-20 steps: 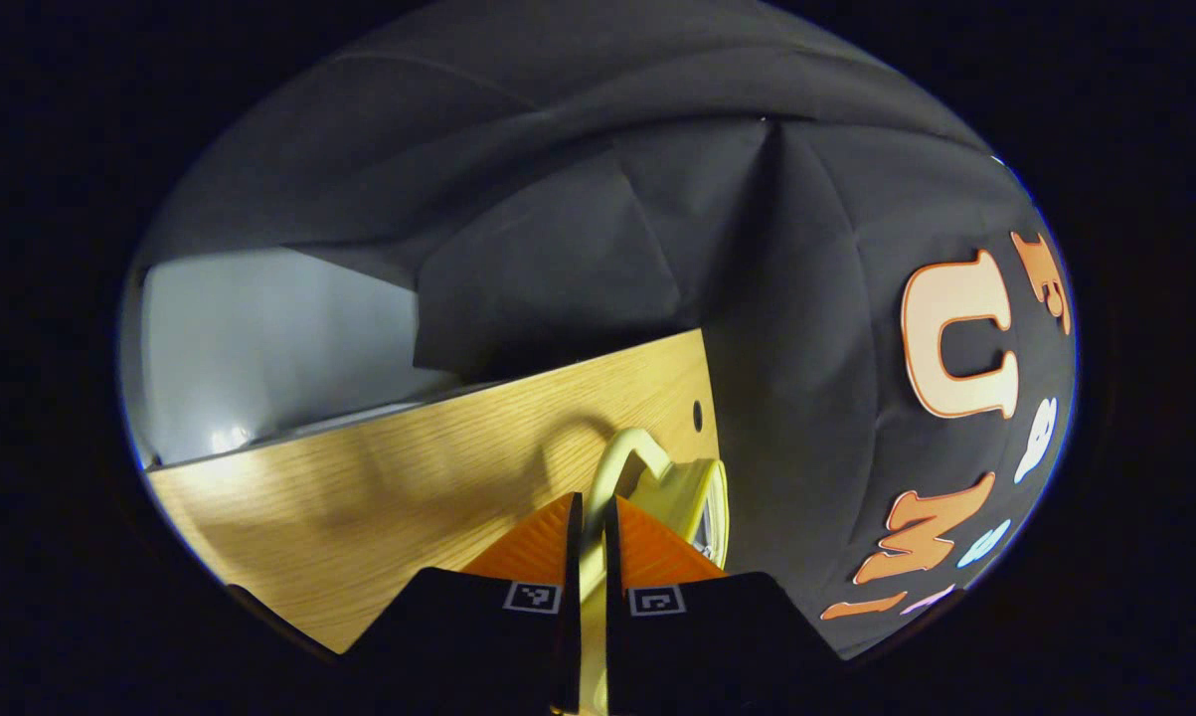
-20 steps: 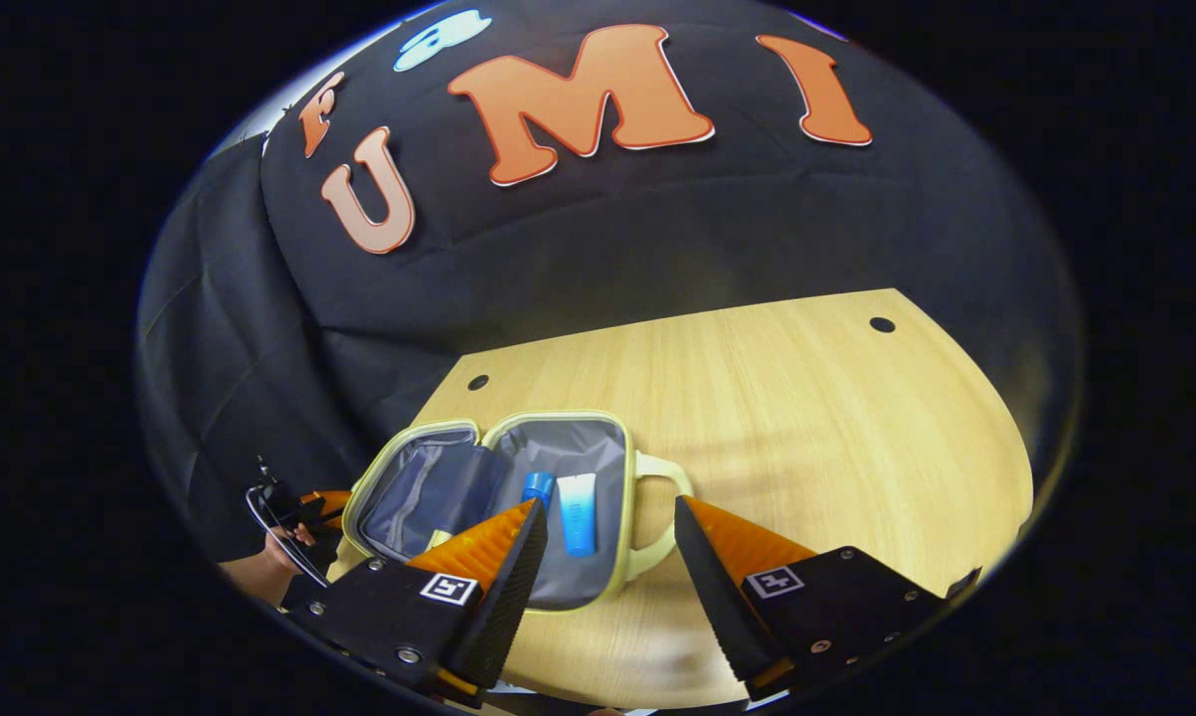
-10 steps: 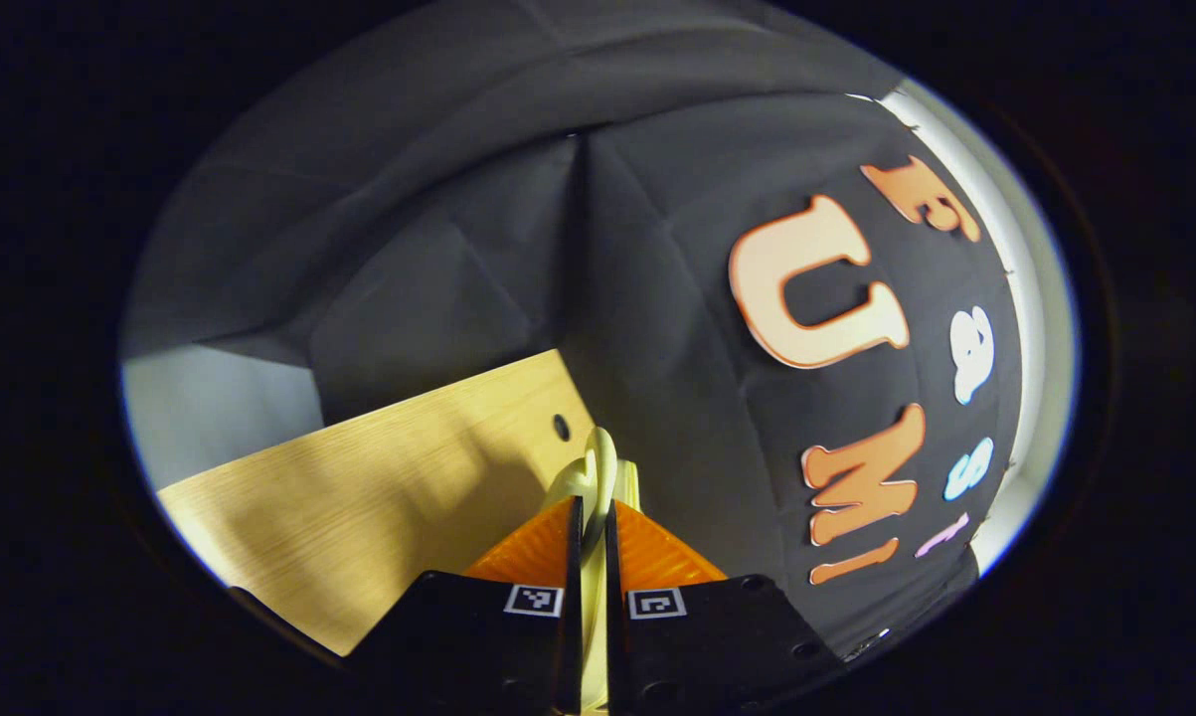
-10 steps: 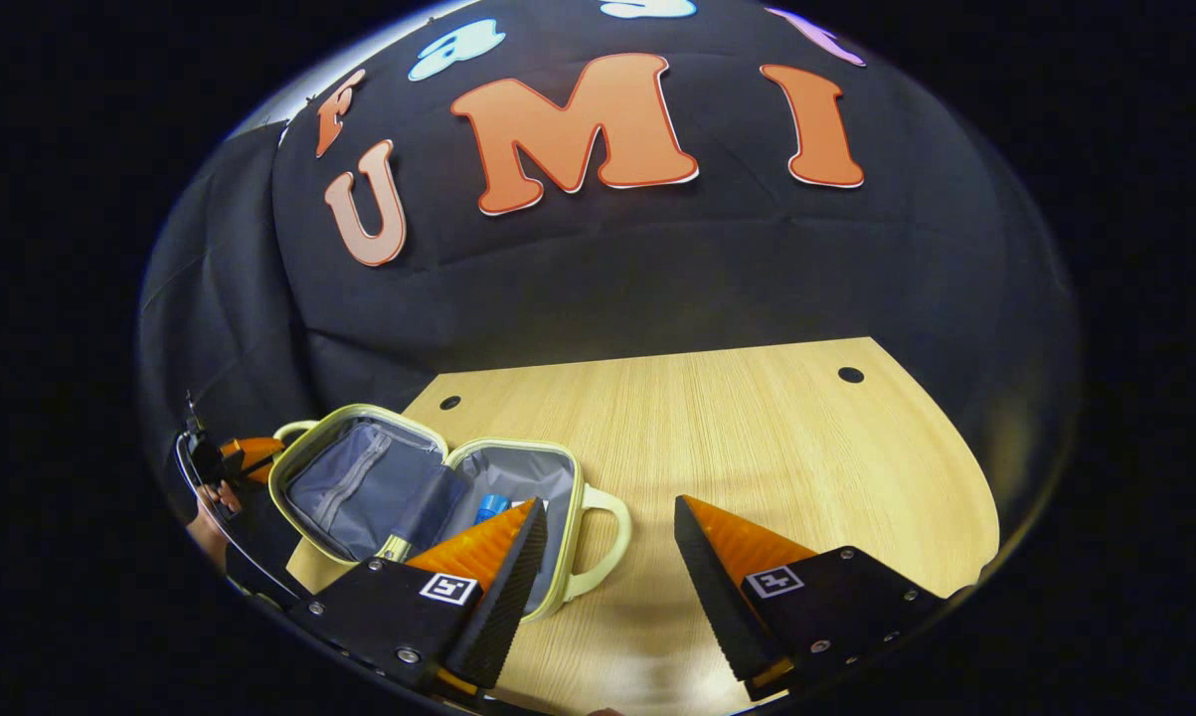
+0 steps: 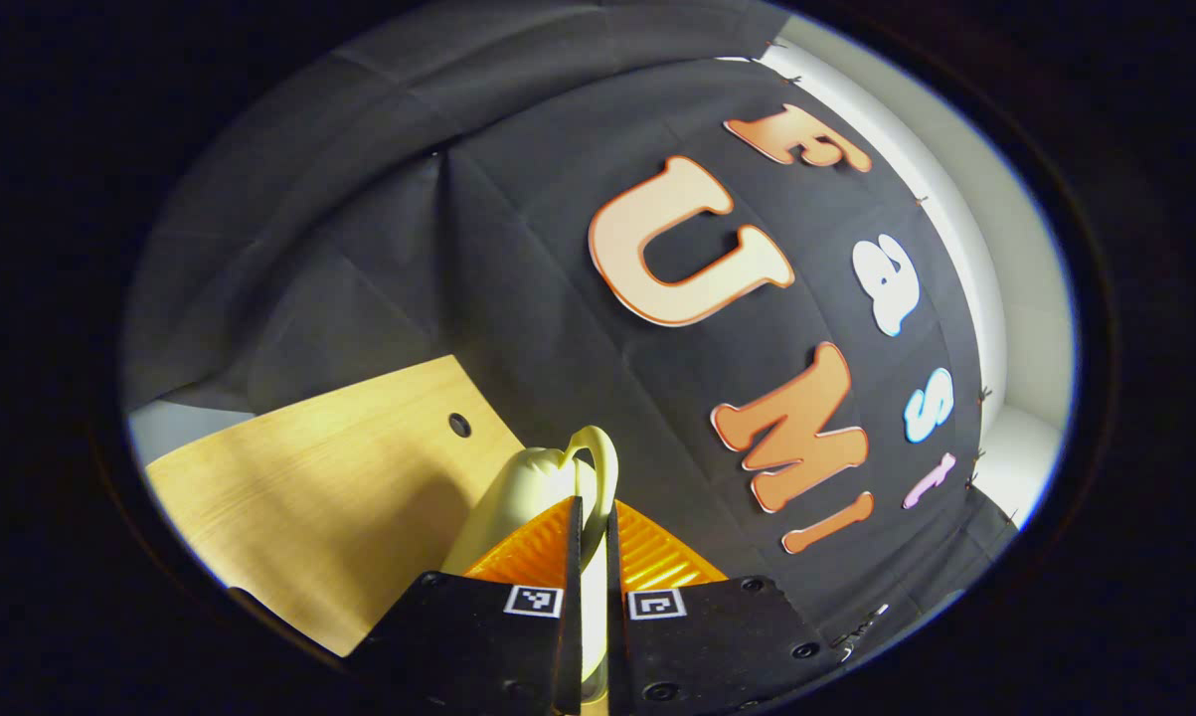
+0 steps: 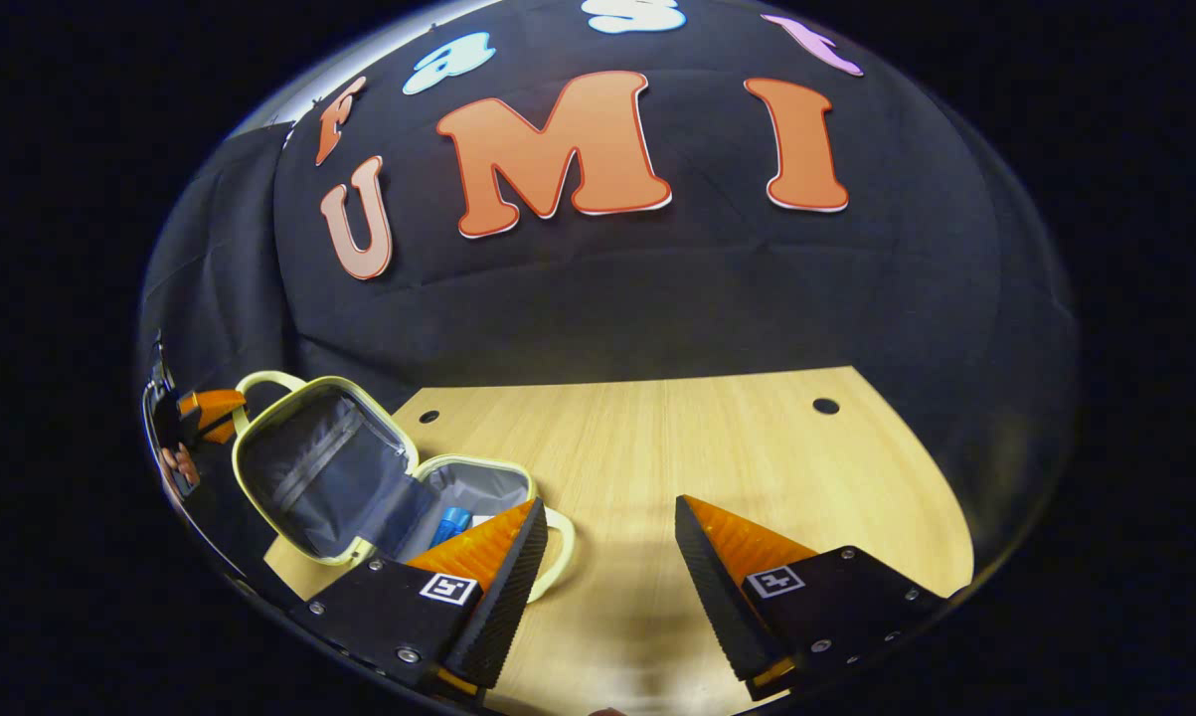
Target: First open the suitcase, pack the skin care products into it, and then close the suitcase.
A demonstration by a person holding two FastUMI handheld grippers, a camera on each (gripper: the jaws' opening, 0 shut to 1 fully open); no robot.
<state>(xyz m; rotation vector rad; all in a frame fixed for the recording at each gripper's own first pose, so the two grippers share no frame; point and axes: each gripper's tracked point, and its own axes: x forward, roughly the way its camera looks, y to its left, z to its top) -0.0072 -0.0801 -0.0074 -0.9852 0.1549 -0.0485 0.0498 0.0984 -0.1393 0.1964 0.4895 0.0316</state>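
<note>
The pale yellow suitcase (image 6: 259,388) lies at the table's left end in the right gripper view, its grey-lined lid (image 6: 319,467) raised to a steep tilt over the lower half (image 6: 483,477). A blue tube (image 6: 450,522) lies inside the lower half, partly hidden by a finger. In the left gripper view my left gripper (image 5: 590,502) is shut on the lid's yellow handle (image 5: 599,452), with the lid's outer shell (image 5: 518,492) to its left. That left gripper (image 6: 210,408) also appears at the lid's far edge. My right gripper (image 6: 607,507) stands open above the table, right of the suitcase, holding nothing.
The wooden table (image 6: 717,447) has bare room to the right of the suitcase, with small round holes (image 6: 825,406) near its back edge. Black booth cloth rises close behind the table. A hand (image 6: 175,462) holds the left gripper at the far left.
The left gripper has swung the lid up by its handle, from lying flat to steeply tilted. The right gripper's view has shifted right, leaving the suitcase farther left; it stays open.
</note>
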